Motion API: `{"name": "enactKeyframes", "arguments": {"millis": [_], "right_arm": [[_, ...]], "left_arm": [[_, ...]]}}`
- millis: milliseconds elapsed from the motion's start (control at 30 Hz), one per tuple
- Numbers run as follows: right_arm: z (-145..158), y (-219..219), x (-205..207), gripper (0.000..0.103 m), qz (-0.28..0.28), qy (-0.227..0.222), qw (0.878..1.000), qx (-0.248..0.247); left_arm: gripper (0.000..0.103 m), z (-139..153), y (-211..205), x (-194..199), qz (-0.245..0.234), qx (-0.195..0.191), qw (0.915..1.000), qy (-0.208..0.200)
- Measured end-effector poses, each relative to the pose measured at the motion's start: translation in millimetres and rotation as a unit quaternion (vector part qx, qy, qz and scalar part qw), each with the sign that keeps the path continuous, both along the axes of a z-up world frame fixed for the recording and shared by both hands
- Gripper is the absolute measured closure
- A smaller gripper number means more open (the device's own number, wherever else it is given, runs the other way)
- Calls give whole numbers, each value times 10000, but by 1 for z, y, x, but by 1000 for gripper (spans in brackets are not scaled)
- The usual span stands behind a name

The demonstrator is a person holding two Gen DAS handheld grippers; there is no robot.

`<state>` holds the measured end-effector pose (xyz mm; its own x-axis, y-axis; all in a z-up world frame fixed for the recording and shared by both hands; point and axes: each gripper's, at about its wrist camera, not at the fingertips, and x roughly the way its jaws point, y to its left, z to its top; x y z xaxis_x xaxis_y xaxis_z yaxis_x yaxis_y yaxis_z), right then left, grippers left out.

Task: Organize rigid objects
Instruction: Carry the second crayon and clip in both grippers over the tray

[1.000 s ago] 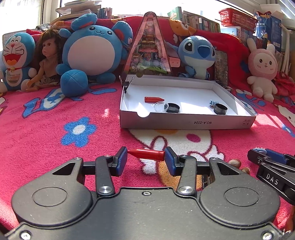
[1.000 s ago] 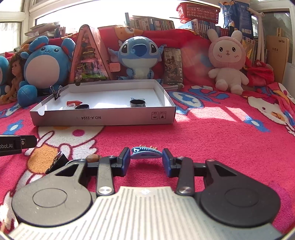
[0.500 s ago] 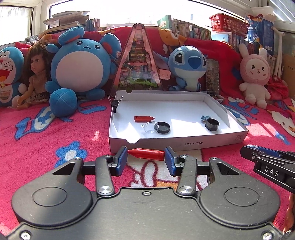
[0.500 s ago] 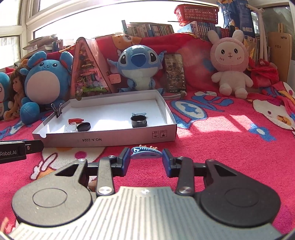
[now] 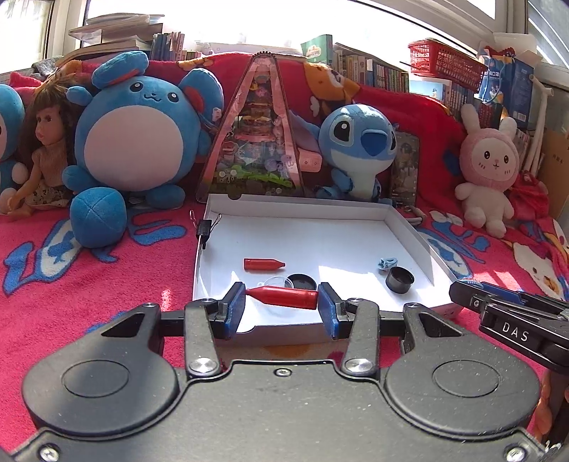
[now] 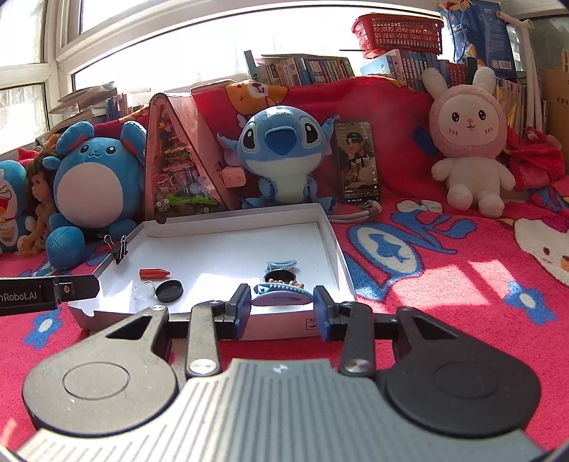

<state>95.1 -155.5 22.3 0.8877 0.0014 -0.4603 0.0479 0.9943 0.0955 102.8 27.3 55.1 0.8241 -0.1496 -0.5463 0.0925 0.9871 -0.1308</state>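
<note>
My left gripper [image 5: 281,297] is shut on a red bullet-shaped piece [image 5: 284,297], held crosswise just above the near wall of the white cardboard tray [image 5: 355,212]. My right gripper [image 6: 282,297] is shut on a blue hair clip [image 6: 281,295], over the near right corner of the same tray [image 6: 231,216]. Inside the tray lie a second red piece [image 5: 264,264], a clear lid [image 5: 274,281], a black cap [image 5: 301,282], a black ring [image 5: 399,279] and a small blue clip [image 5: 387,263]. The right gripper's body [image 5: 512,320] shows at the left wrist view's right edge.
The tray sits on a red patterned blanket [image 6: 444,270]. Behind it stand plush toys, a doll [image 5: 42,156], a triangular display box [image 5: 254,131] and a phone [image 6: 357,161]. A binder clip [image 5: 205,227] grips the tray's left wall. Books and a red basket [image 6: 396,33] fill the back.
Both grippers have risen and moved forward toward the tray, each still holding its object; the tray now lies right under the fingertips in both views.
</note>
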Motion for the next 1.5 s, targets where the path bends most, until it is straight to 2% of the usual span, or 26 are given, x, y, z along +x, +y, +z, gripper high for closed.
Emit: {"name": "enactKeyframes", "arguments": {"millis": [267,500,667,833,900,1133,1500], "right_arm": [[10,-7,27,60,123,90,9998,-87],[27,-17,70,60,273,544,9981,77],[35,-18,101,60,341,855,9957,138],[31,-13,131,60,384,1170,9924,64],[26,-12,144,60,390,1386,9894,204],[9,-3,168,60,392,1672,9851,62],[-10,2,184,60,362,1815,9827,-26]], "left_arm": [[61,10,-7,33,-100,-33,9999,132],[61,23,-8,85,-273,-73,9975,649],[61,25,-14,119,-270,86,9948,977],[61,13,-19,153,-95,143,9904,1371],[61,5,-18,163,26,123,9890,1476],[61,-18,-16,181,293,101,9867,1598],[61,-36,-18,187,344,193,9848,1691]]}}
